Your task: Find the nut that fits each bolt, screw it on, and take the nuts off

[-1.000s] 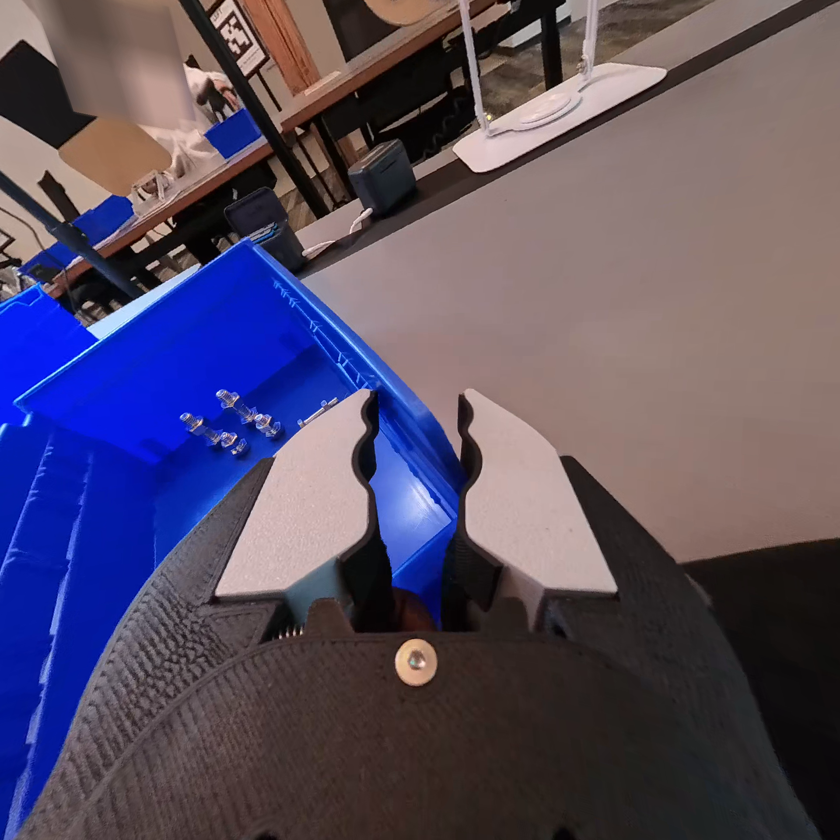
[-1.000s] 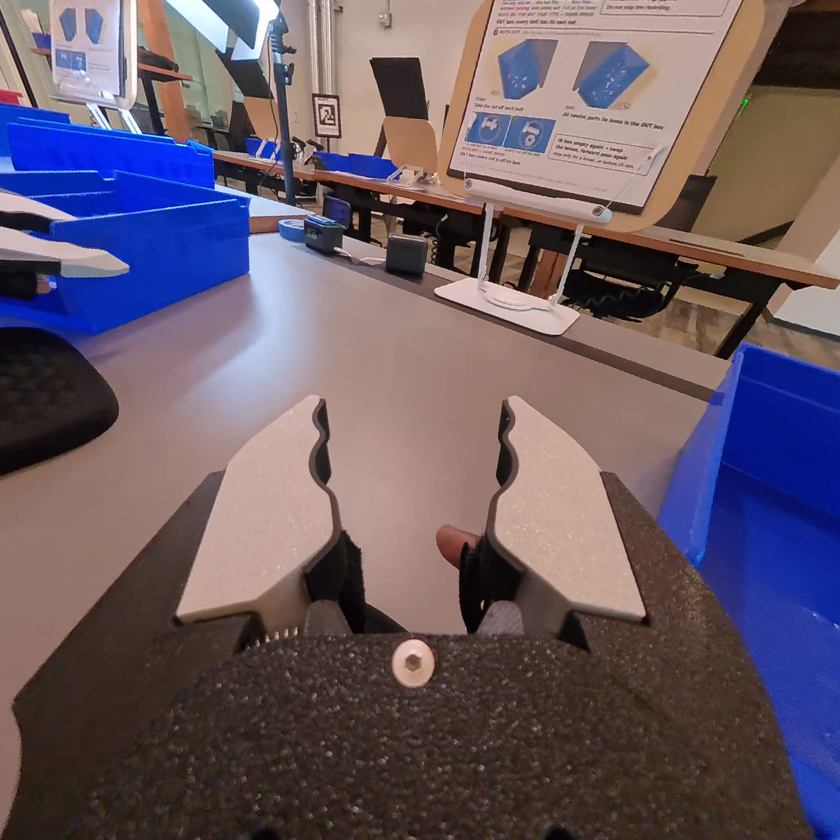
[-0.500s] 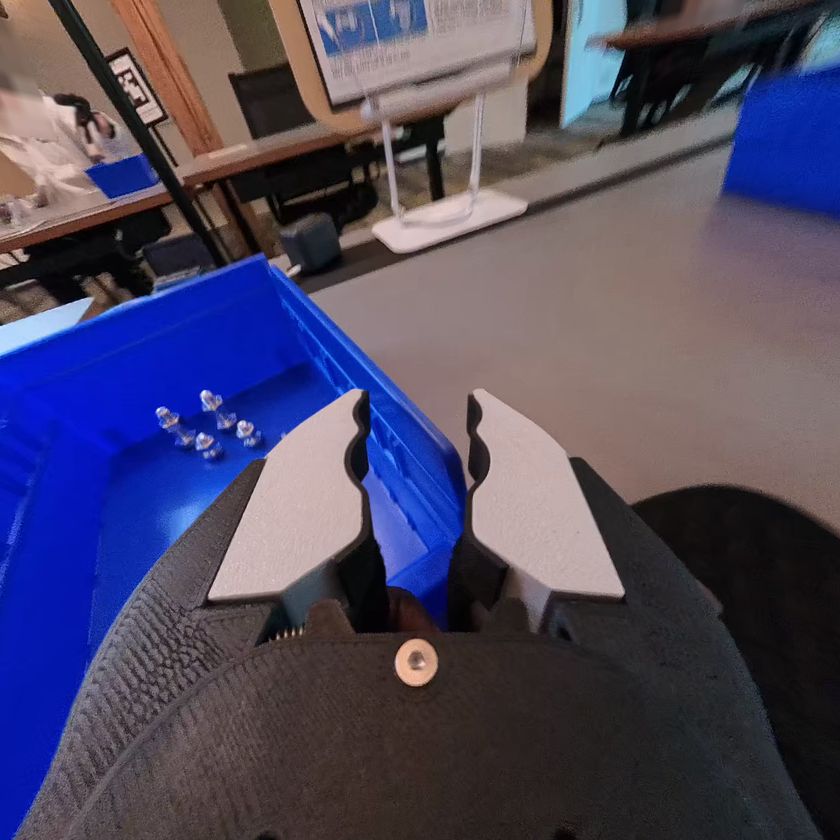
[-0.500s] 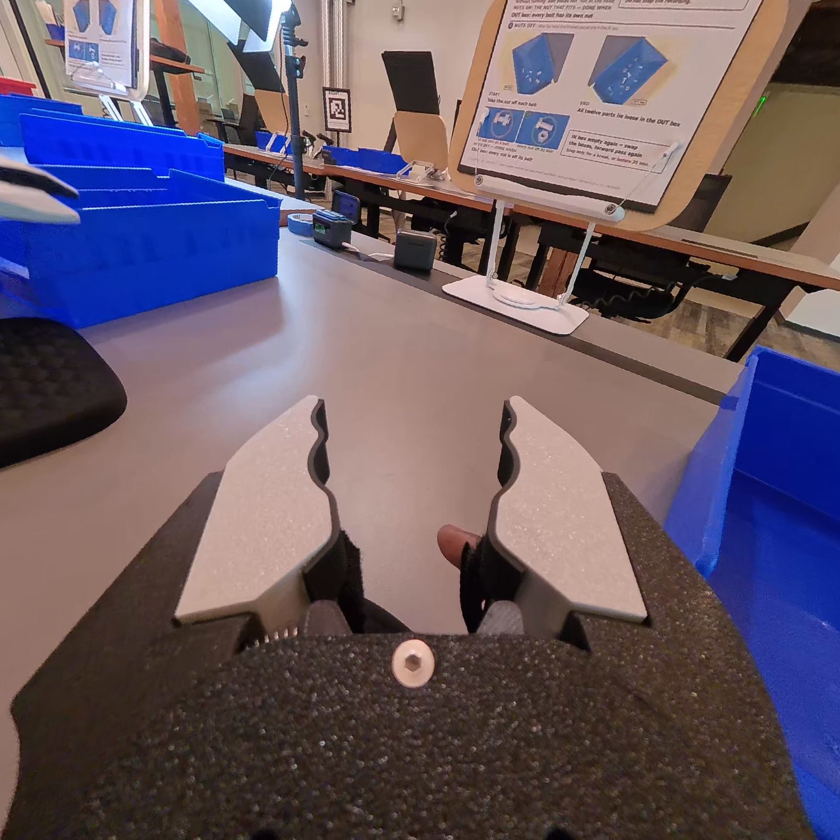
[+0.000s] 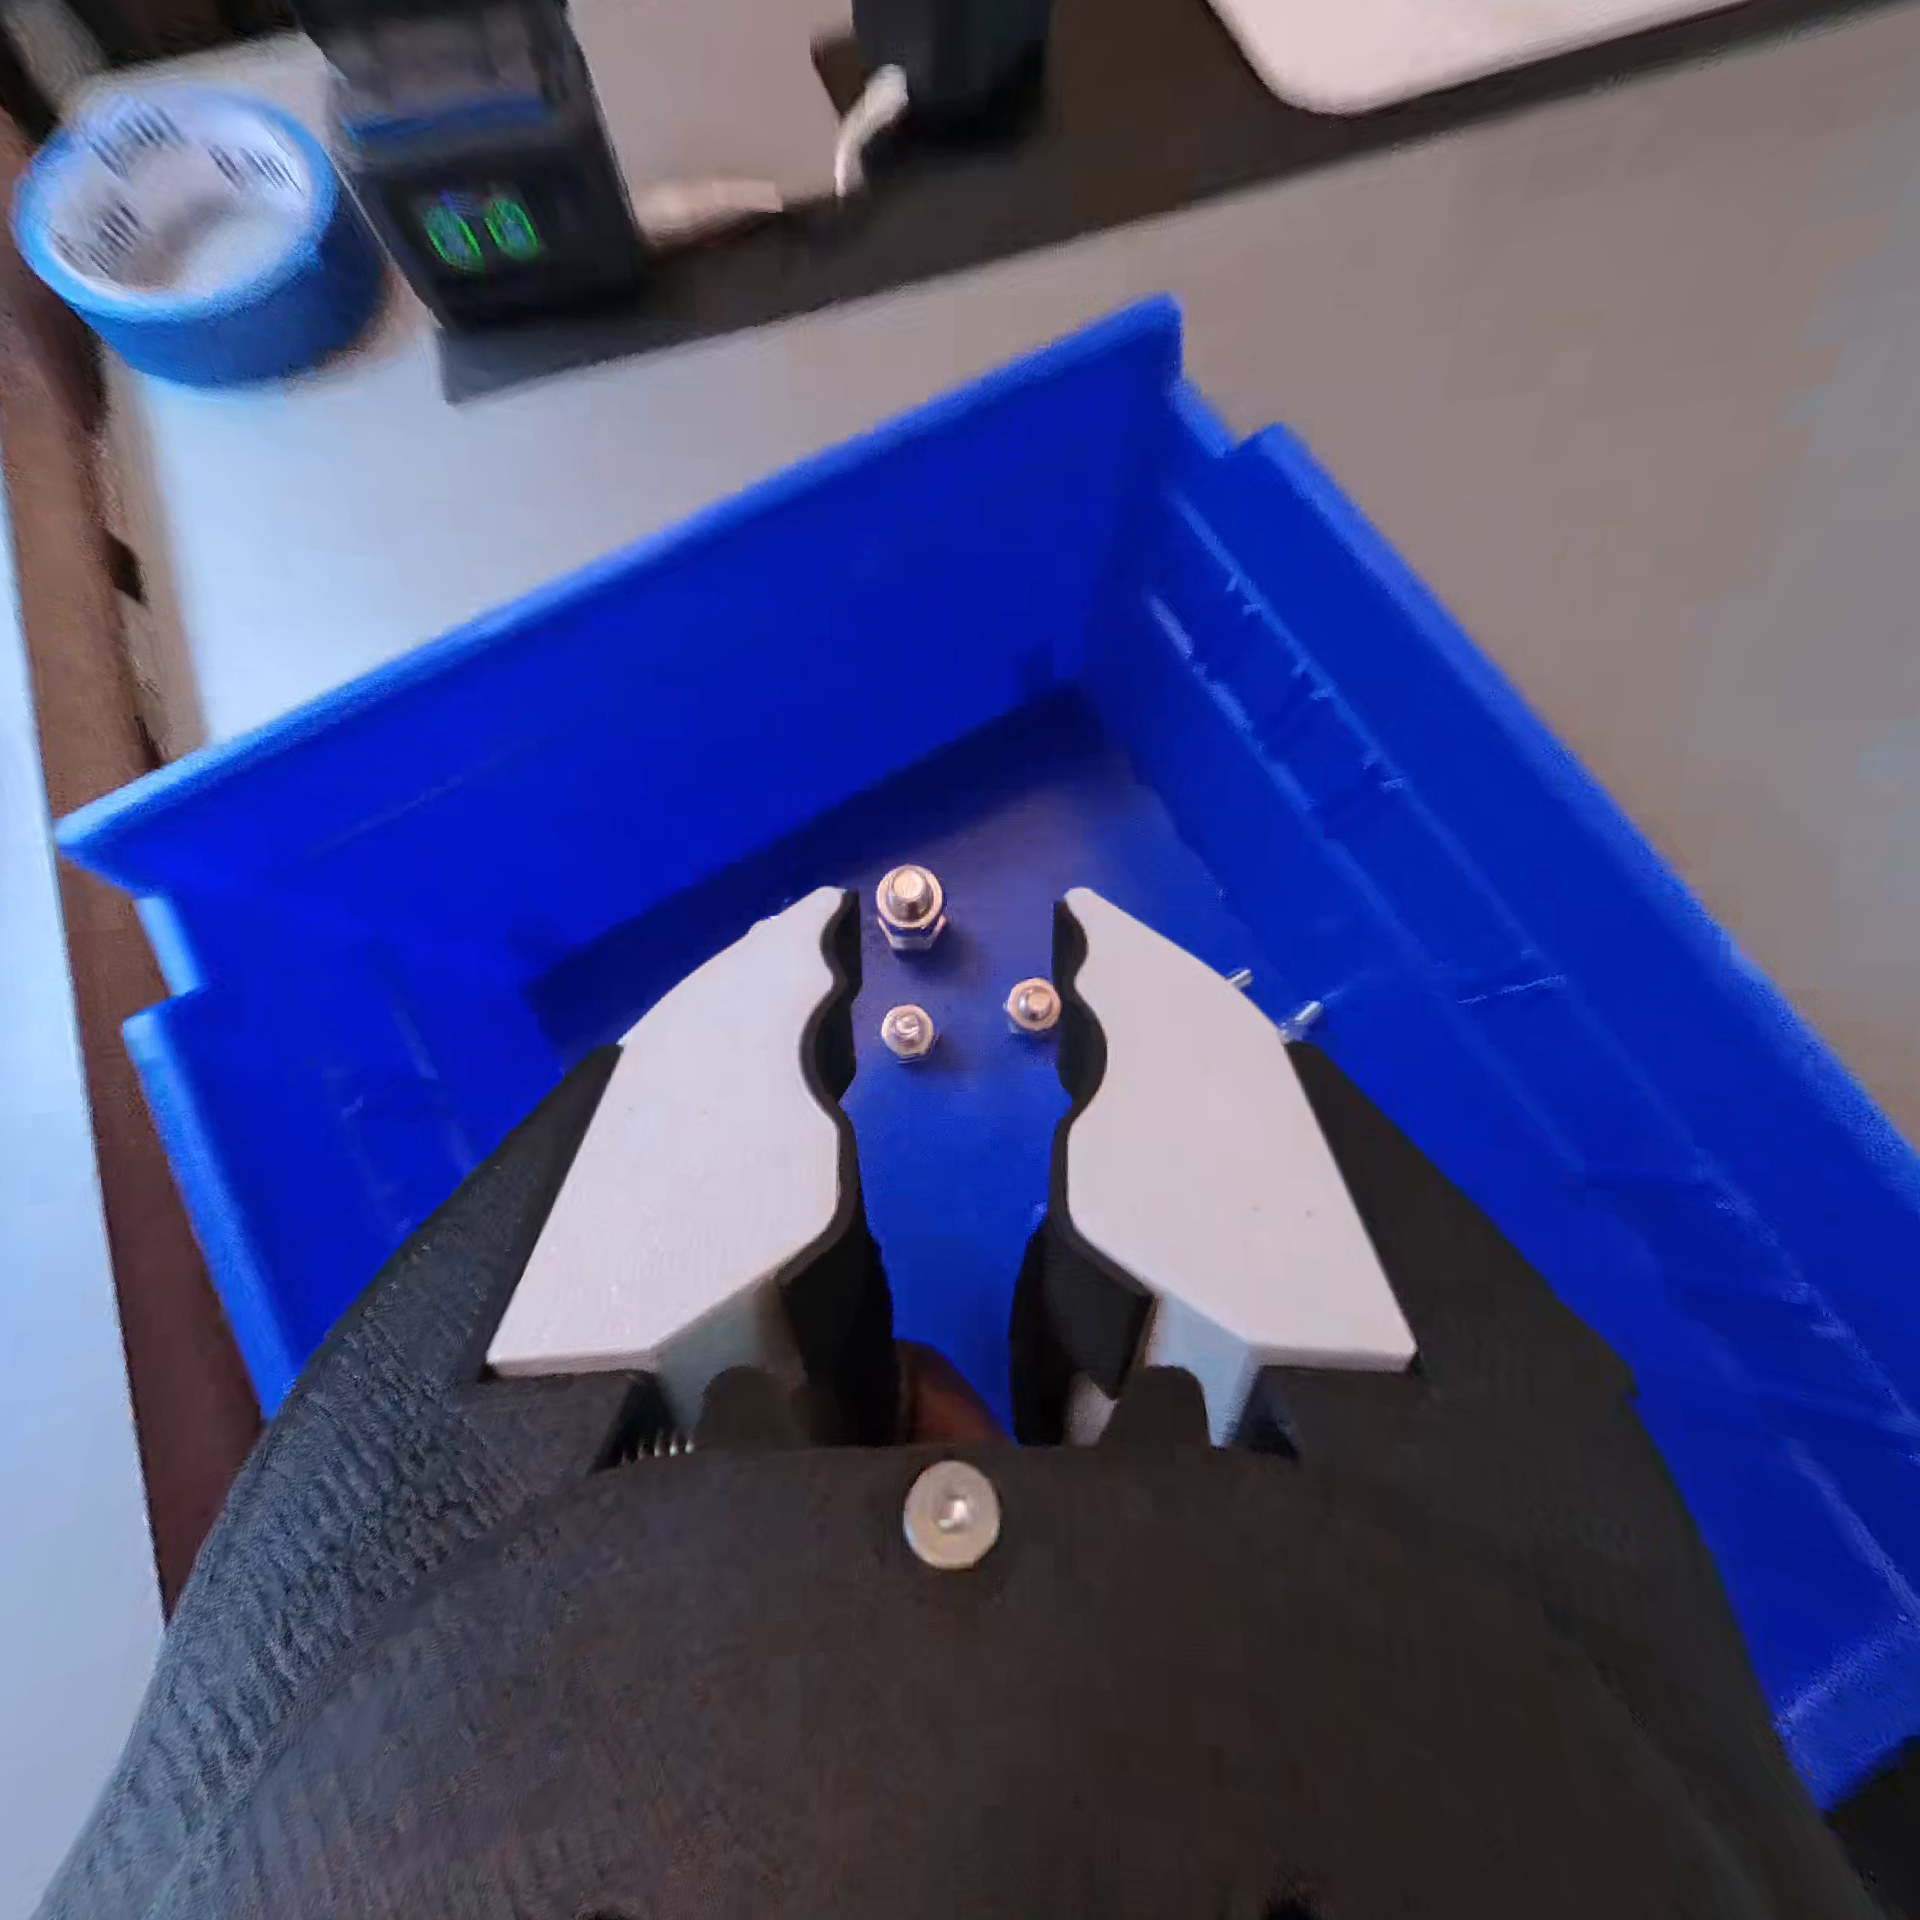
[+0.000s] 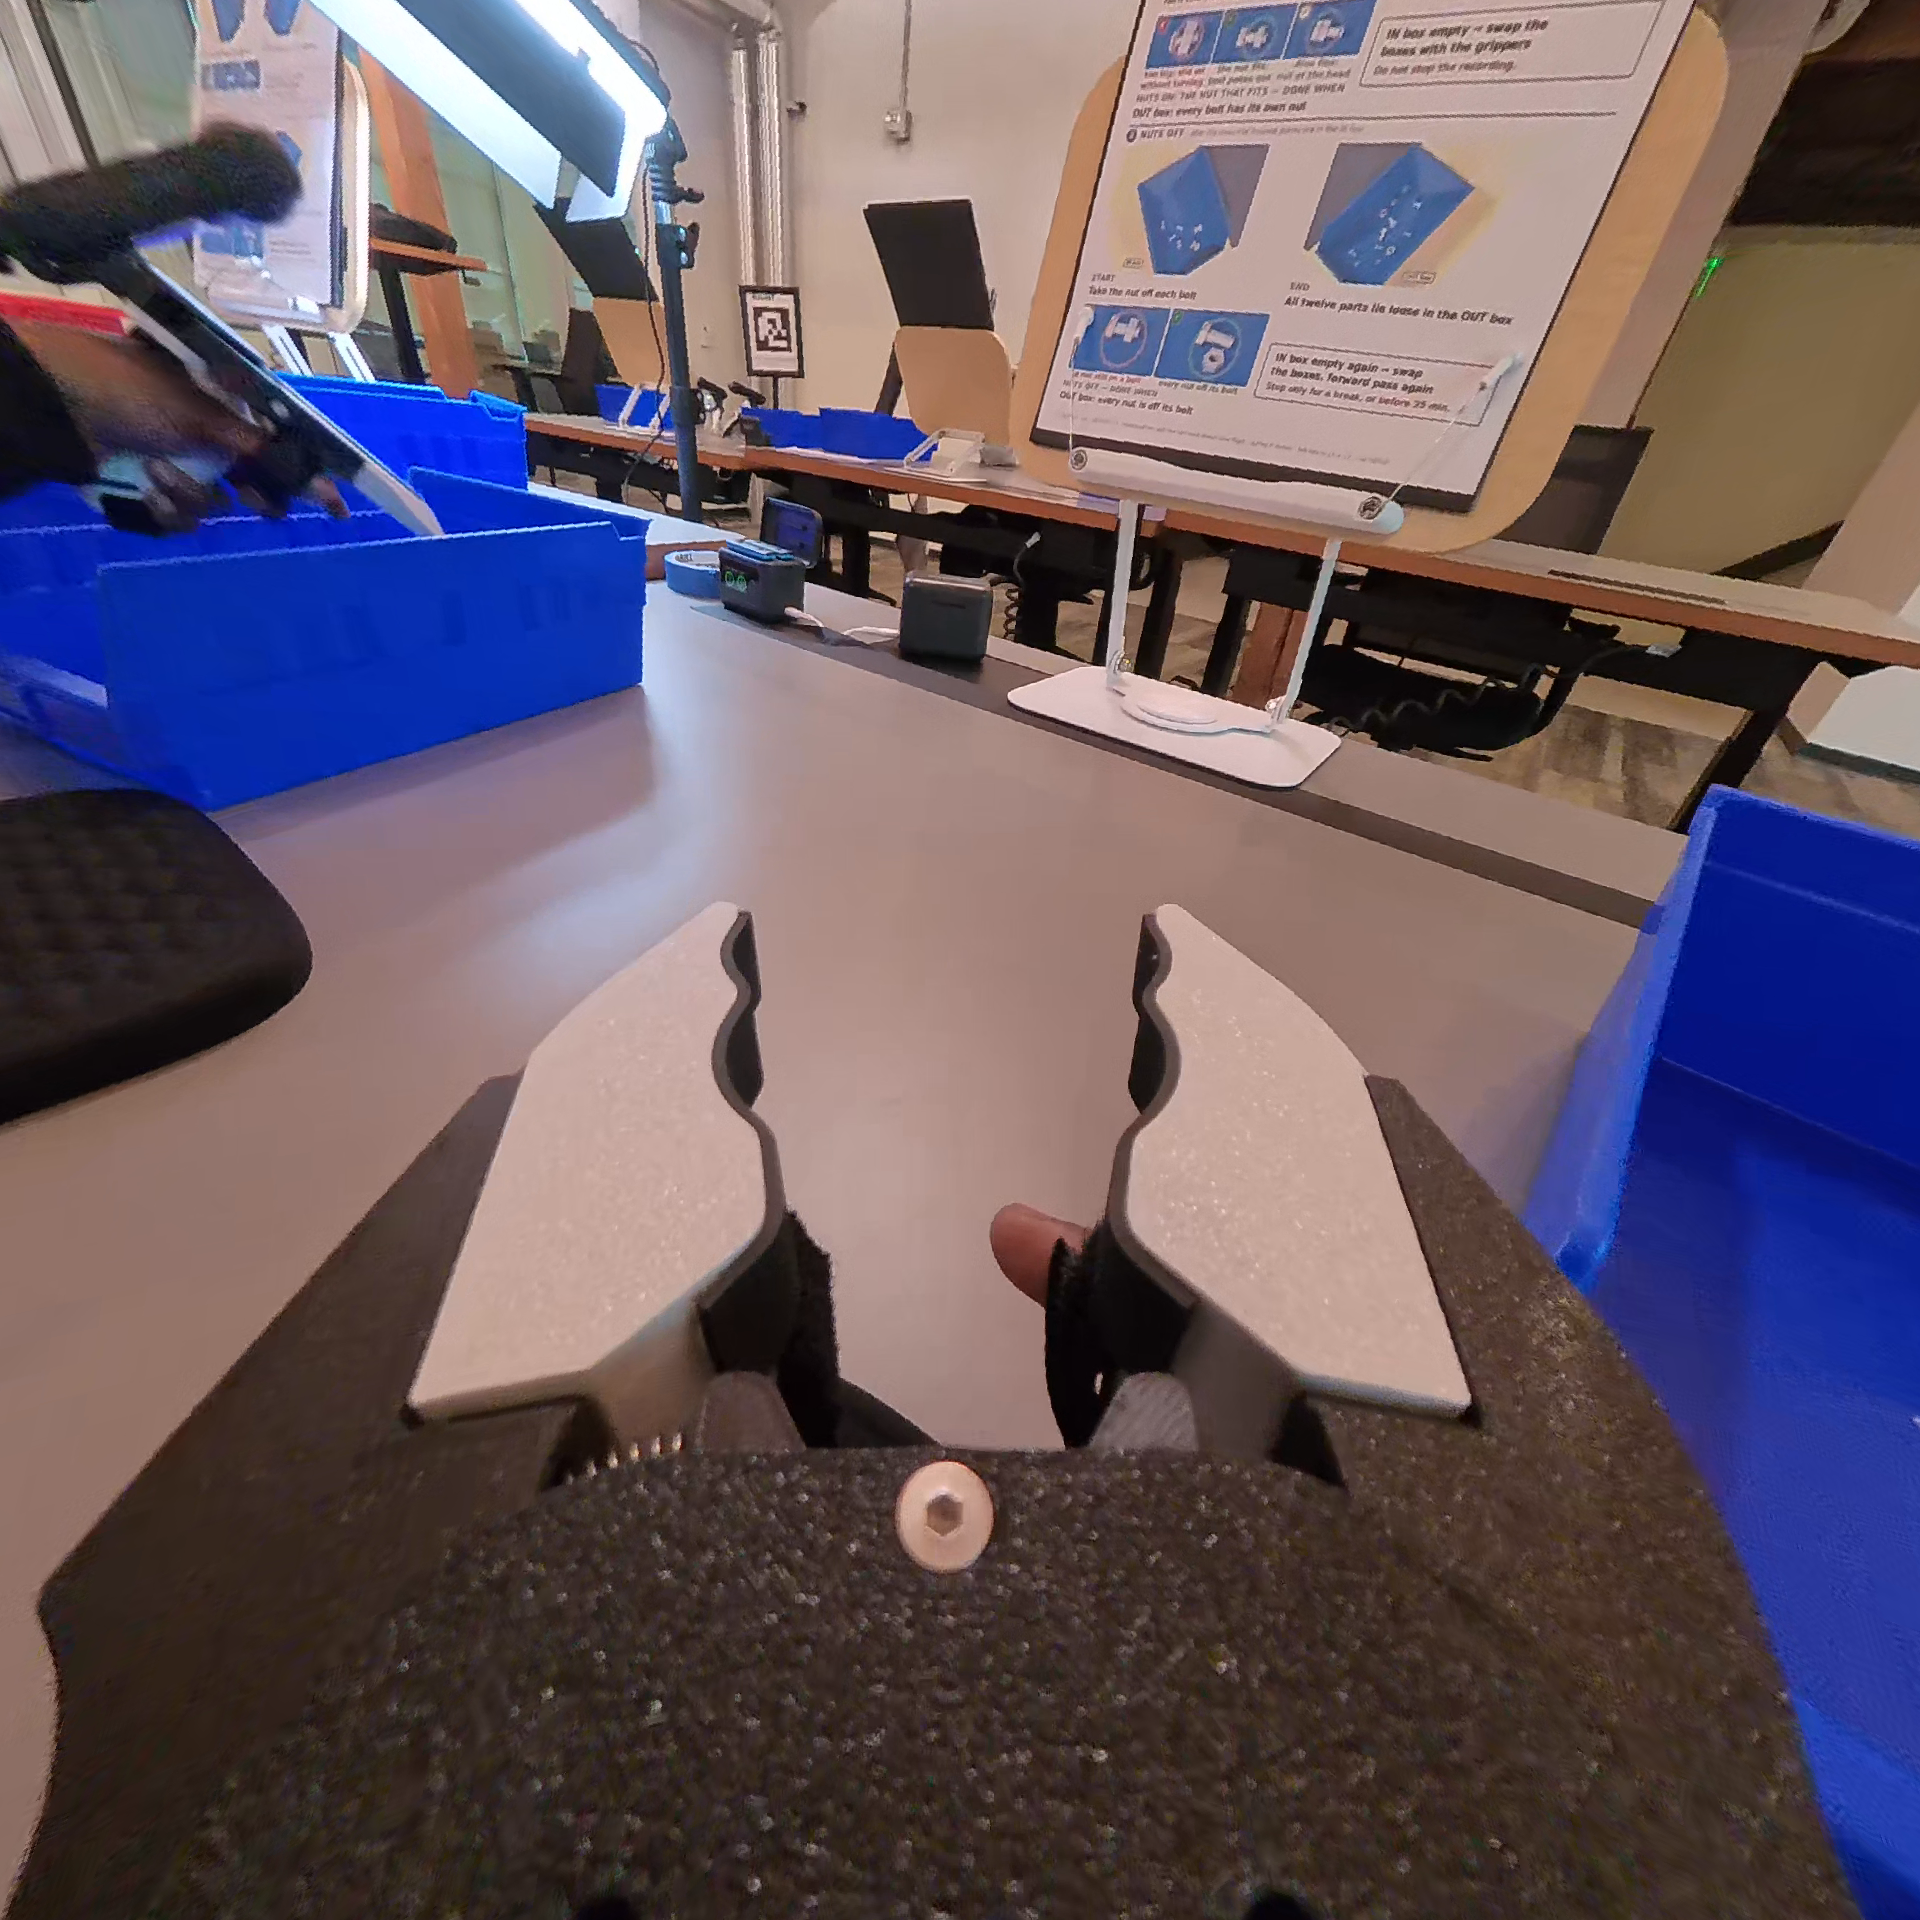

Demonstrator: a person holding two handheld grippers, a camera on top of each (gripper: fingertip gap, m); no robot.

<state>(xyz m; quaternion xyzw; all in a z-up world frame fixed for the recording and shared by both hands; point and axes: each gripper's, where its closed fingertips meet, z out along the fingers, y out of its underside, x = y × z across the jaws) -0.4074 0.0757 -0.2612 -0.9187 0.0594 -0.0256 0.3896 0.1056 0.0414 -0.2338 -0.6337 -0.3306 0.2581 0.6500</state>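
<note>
Over the blue bin [image 5: 644, 727] on the grey surface [image 5: 1558, 312], the left claw [image 5: 954, 925] points down with its fingers apart and empty; three bolts with nuts [image 5: 910, 922] stand on the bin floor between its tips. Well apart, the right claw [image 6: 943, 935] gapes empty above the surface beside a second blue bin [image 6: 1787, 1039]

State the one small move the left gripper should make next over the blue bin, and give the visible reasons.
Probably lower the left gripper, open and empty, onto the largest bolt, which stands with a nut on it just beyond the fingertips on the bin floor. Two smaller bolts stand nearer, between the fingers. The right gripper is open over bare table, free to assist.
</note>
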